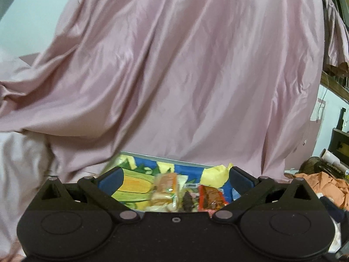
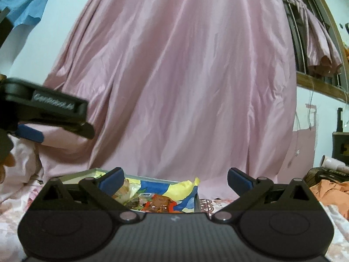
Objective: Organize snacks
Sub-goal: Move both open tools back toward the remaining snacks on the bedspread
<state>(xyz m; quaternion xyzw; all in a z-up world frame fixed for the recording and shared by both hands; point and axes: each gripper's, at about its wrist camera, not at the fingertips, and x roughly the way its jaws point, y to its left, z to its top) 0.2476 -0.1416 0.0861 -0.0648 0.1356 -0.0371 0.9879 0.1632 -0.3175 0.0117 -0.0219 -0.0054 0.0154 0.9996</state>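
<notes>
A shallow box (image 1: 165,159) with a bright blue, yellow and green cartoon lining lies low in the left wrist view. Several wrapped snacks sit in it: an orange-and-white packet (image 1: 166,188), a dark brown piece (image 1: 187,199) and a red-brown bar wrapper (image 1: 210,196). My left gripper (image 1: 175,180) is open above them, holding nothing. The right wrist view shows the same box (image 2: 152,180) with the red-brown wrapper (image 2: 160,203) and a yellow bag edge (image 2: 183,185). My right gripper (image 2: 175,180) is open and empty. The left gripper (image 2: 32,118) appears at far left, raised.
A large pink satin curtain (image 1: 185,65) hangs right behind the box. The box rests on a pale floral bedsheet (image 2: 207,205). Orange cloth (image 2: 327,187) and dark clutter lie at the right. A barred window (image 2: 305,32) is at upper right.
</notes>
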